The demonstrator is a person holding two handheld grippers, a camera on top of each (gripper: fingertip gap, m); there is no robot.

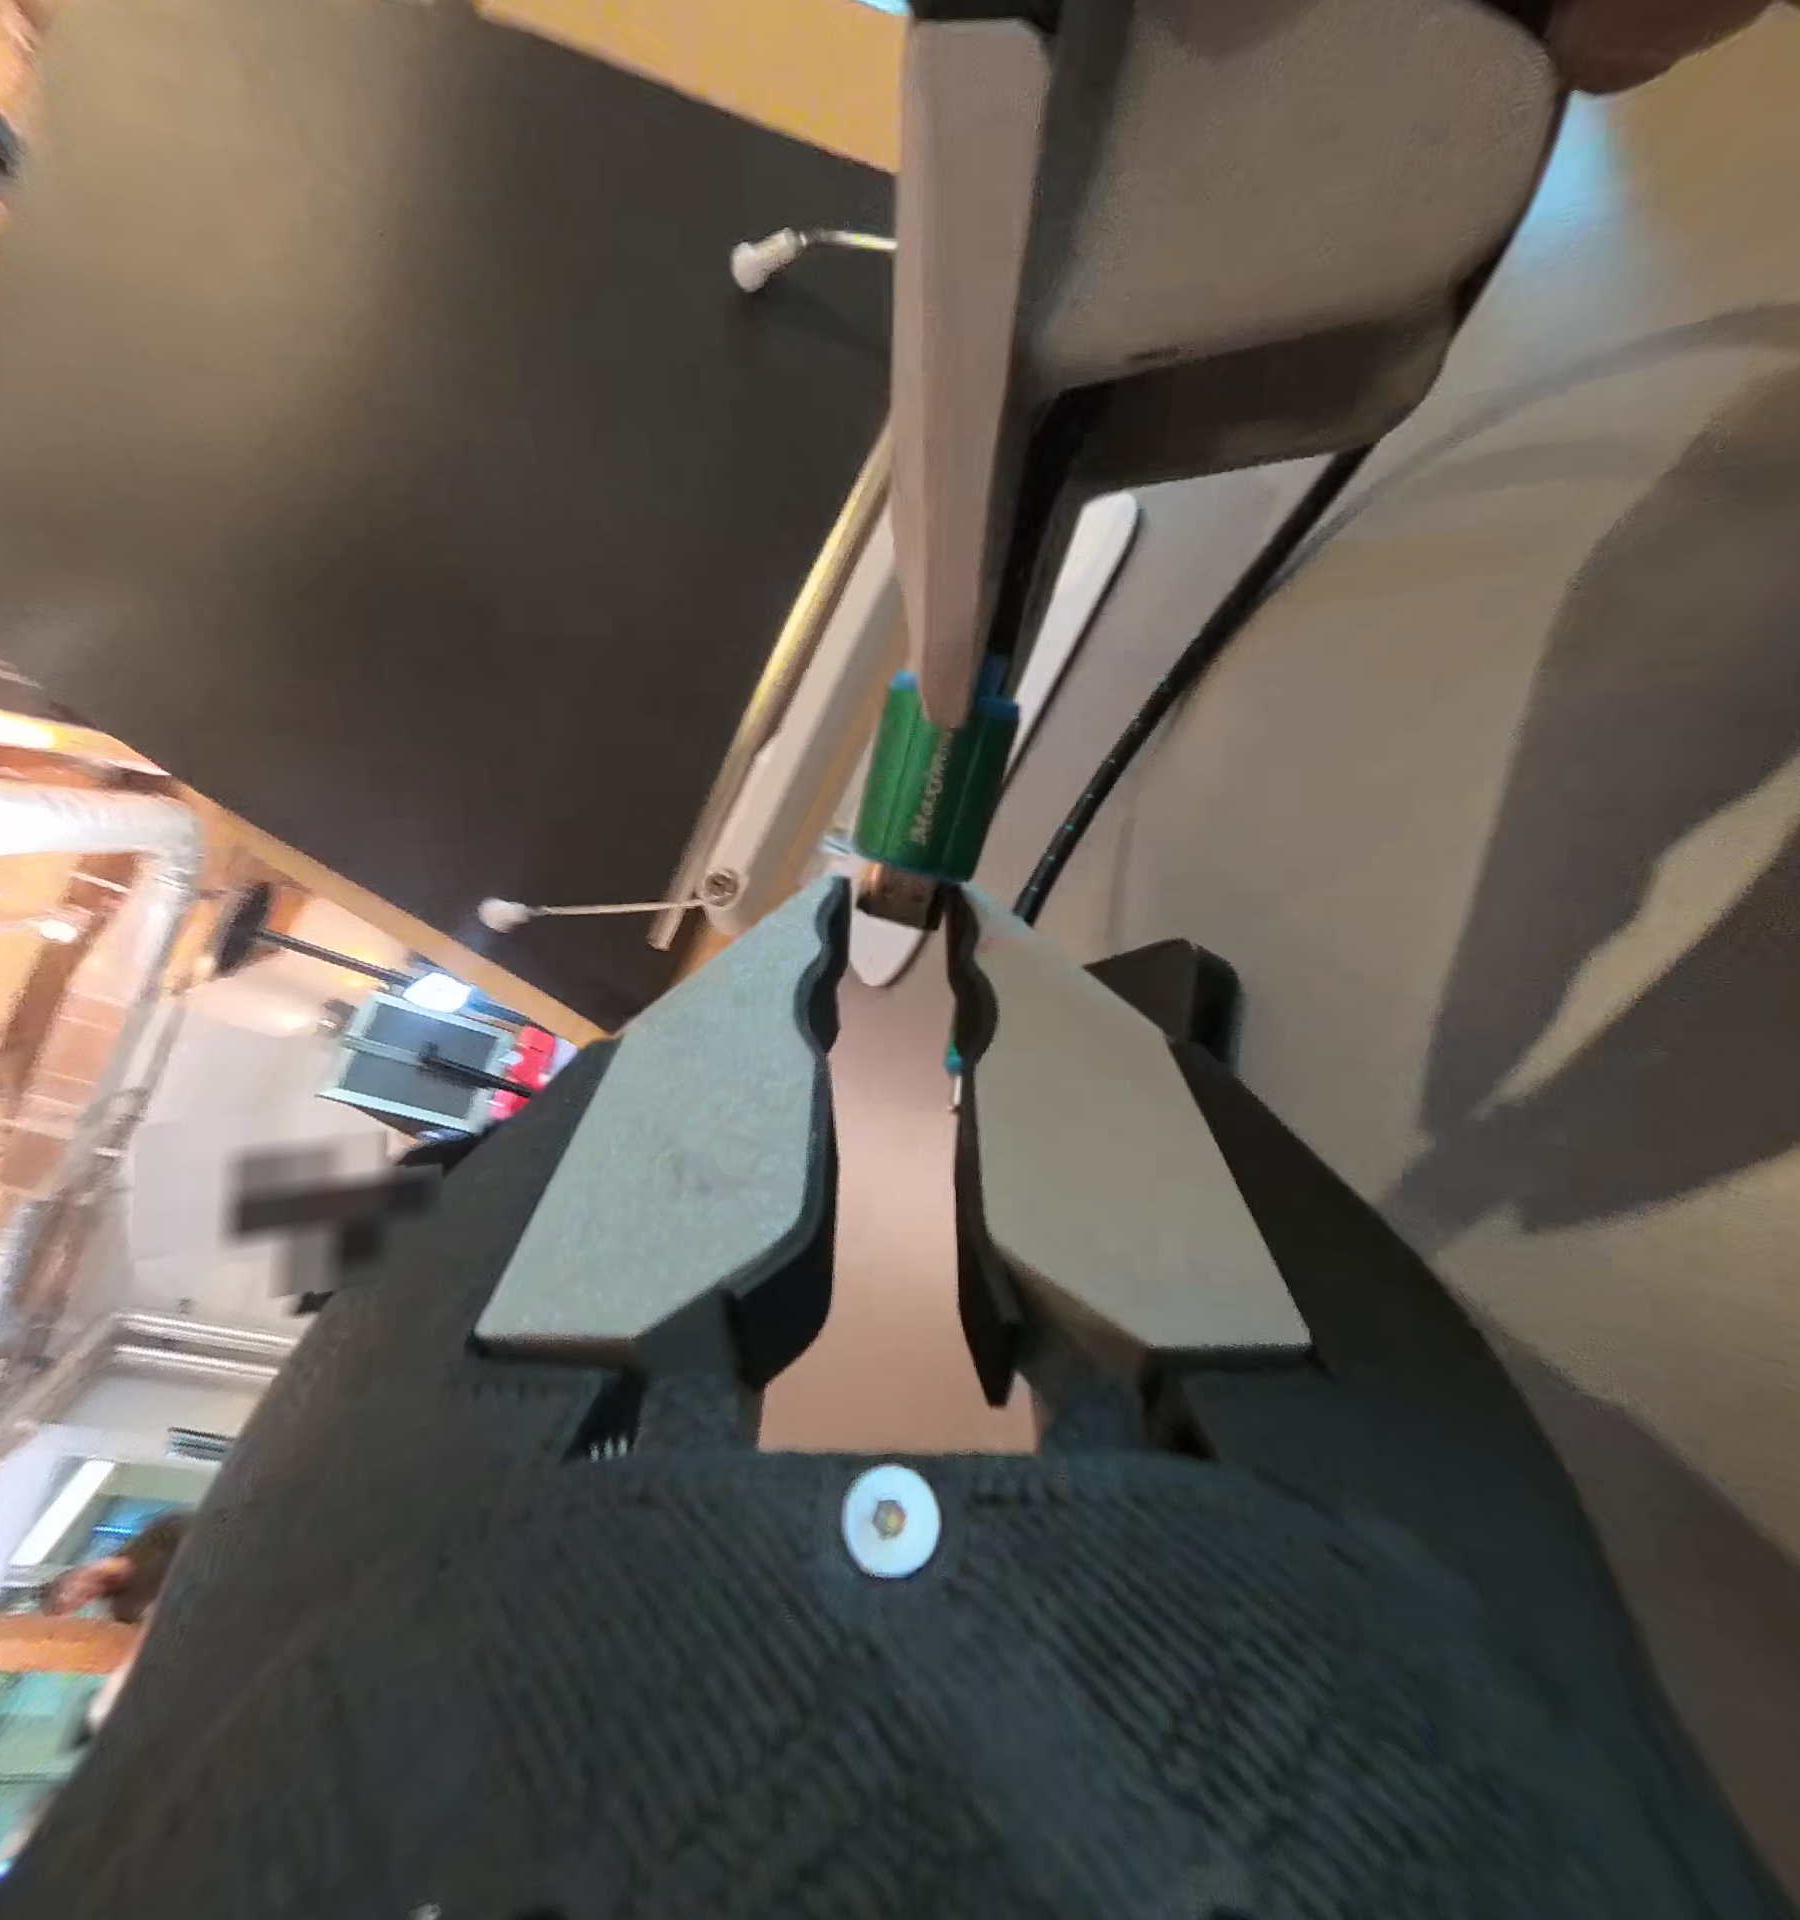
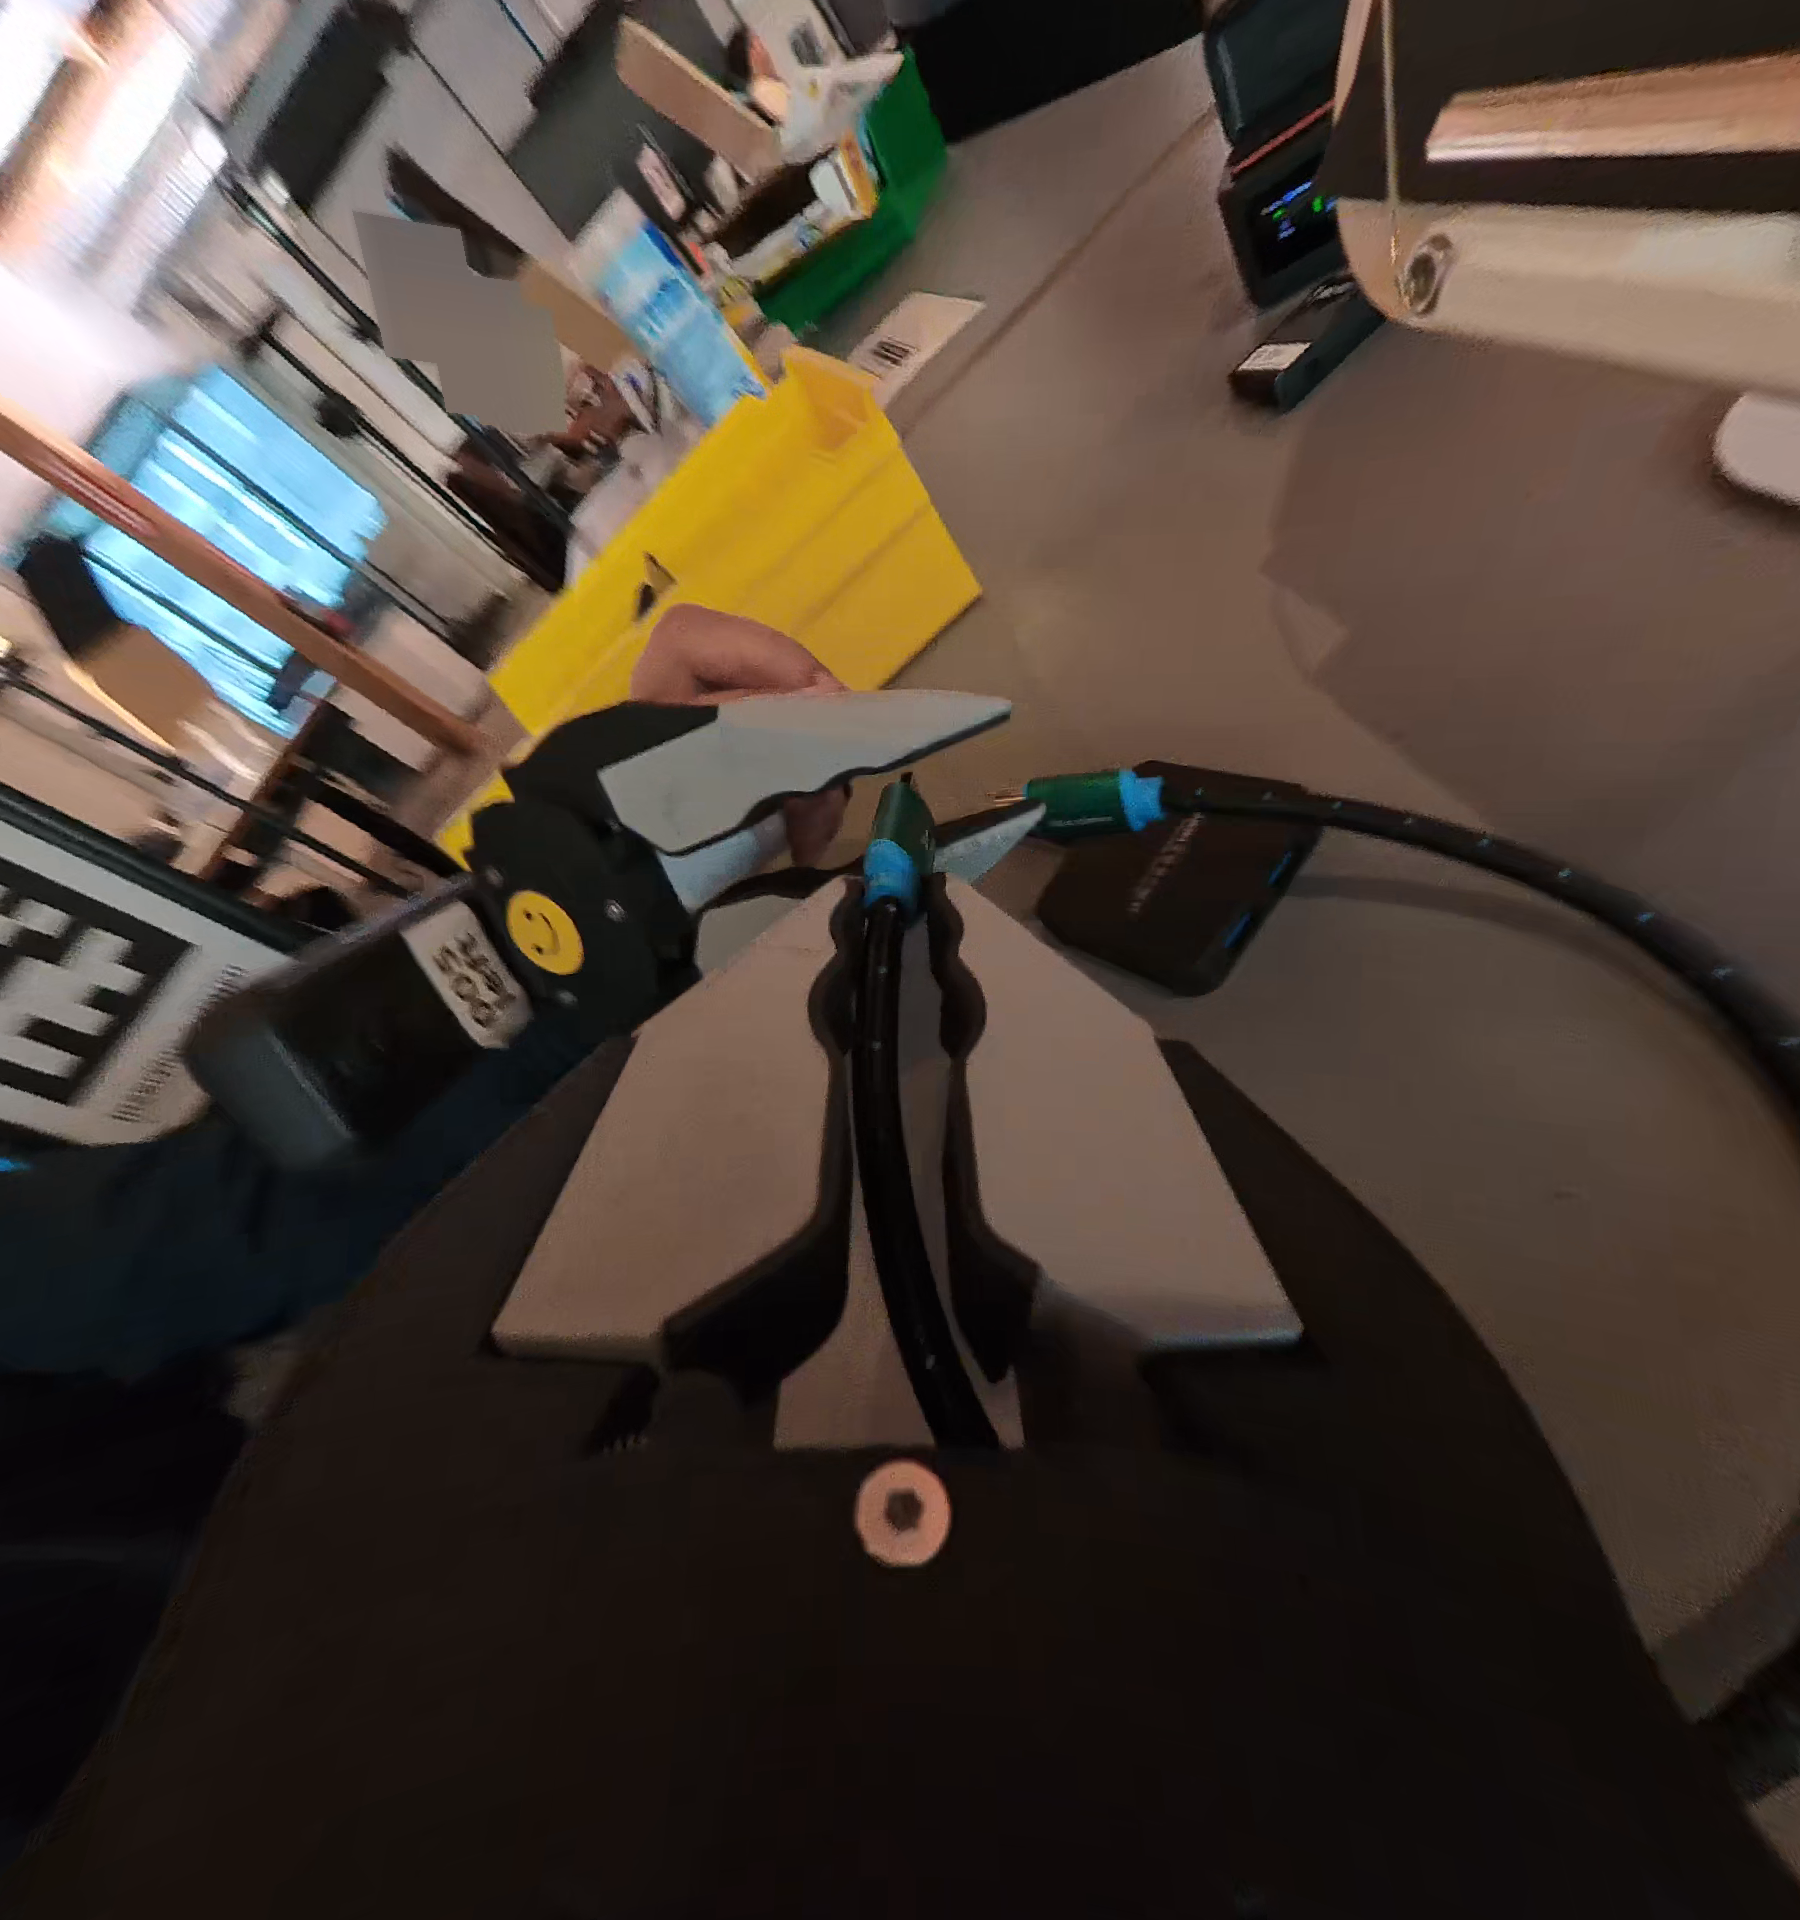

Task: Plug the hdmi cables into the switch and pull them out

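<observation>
HDMI plug (image 2: 896,831), green, is pinched in the right gripper (image 2: 901,894), in the air near the switch (image 2: 1176,904); left gripper (image 1: 901,909) narrowly grips its metal tip. Next: align with a port.

The left gripper (image 1: 896,914) has a black ribbed printed body filling the lower frame, with a pale washer and hex screw at its centre, and two flat grey fingers (image 1: 667,1132) edged with black wavy pads. The right gripper (image 2: 901,894) is built alike, its screw washer pinkish. At centre left of the right wrist view, the other gripper's black housing bears a yellow smiley sticker (image 2: 543,931) and a white coded tag, beside a dark blue sleeve (image 2: 148,1247).
</observation>
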